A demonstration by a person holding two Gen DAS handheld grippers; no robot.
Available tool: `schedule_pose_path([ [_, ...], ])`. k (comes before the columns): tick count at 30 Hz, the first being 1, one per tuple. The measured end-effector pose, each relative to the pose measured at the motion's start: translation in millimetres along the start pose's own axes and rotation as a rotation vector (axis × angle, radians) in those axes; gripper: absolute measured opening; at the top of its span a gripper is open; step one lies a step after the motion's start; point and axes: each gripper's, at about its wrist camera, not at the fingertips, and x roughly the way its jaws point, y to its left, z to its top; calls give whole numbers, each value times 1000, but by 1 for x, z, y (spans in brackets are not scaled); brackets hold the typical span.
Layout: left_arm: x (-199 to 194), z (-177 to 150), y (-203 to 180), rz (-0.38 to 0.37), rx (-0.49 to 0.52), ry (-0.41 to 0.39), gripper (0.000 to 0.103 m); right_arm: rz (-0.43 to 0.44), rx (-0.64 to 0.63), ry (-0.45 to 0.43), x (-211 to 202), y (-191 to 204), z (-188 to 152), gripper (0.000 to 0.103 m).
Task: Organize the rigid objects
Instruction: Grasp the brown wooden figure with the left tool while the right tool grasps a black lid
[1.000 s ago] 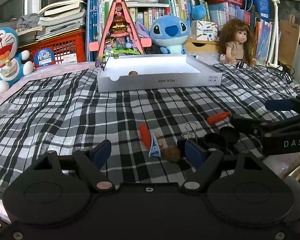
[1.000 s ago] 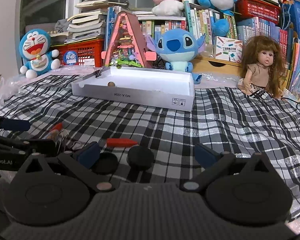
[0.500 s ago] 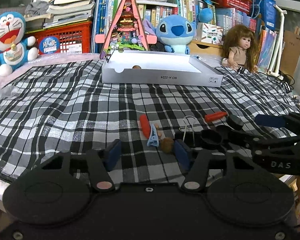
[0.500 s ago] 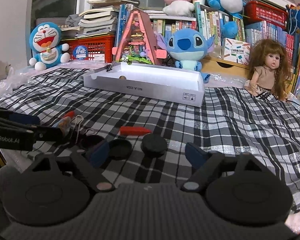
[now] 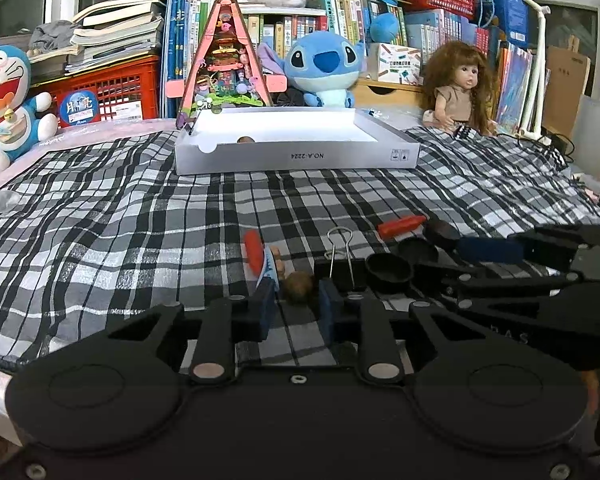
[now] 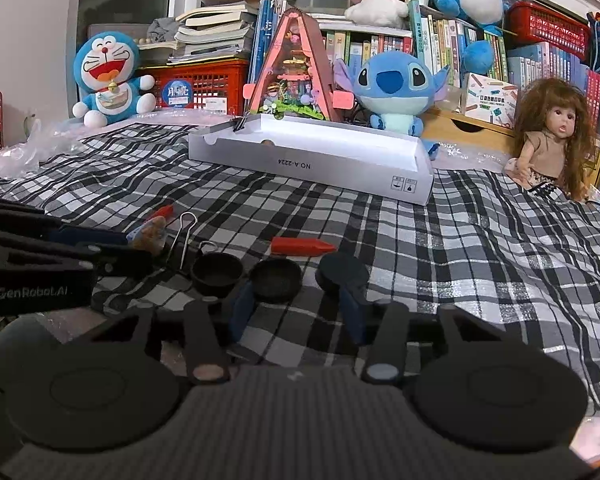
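On the checked cloth a brown ball (image 5: 298, 286) sits between my left gripper (image 5: 297, 304) fingers; the jaws are closing and the blue pads reach its sides. Beside it lie a red stick (image 5: 254, 250), a small blue clip (image 5: 269, 271) and a black binder clip (image 5: 340, 258). My right gripper (image 6: 296, 312) is closing around the middle black cap (image 6: 276, 280); its left pad touches the cap and its right pad stands off it, against a tilted black disc (image 6: 342, 272). Another black cap (image 6: 217, 274) and a red crayon-like piece (image 6: 304, 246) lie close by.
A white shallow box (image 5: 296, 156) stands further back on the cloth, with a brown ball (image 5: 245, 140) inside and a clip on its left corner. Plush toys, a doll (image 5: 458, 92), a red crate and books line the back. The cloth's near edge runs just under both grippers.
Both grippers' jaws have narrowed from wide open. The left pads have come in on the brown ball. The right gripper has edged forward onto the black caps.
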Motion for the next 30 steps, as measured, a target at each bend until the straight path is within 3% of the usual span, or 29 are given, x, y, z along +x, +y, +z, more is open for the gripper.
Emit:
schedule_pose_path([
  [19,14,1,2,13,15,5,15,-2,9,-5,15,-2,6,53],
  [21,14,1,4,26,12,3,15,3,12,-5,16,-3,7,49],
  [24,12,1,8,36,-2,3,15,9,16,-6,15,-2,8,35],
  [30,8,3,14,49,-17,-5,15,20,24,-15,11,0,8,35],
])
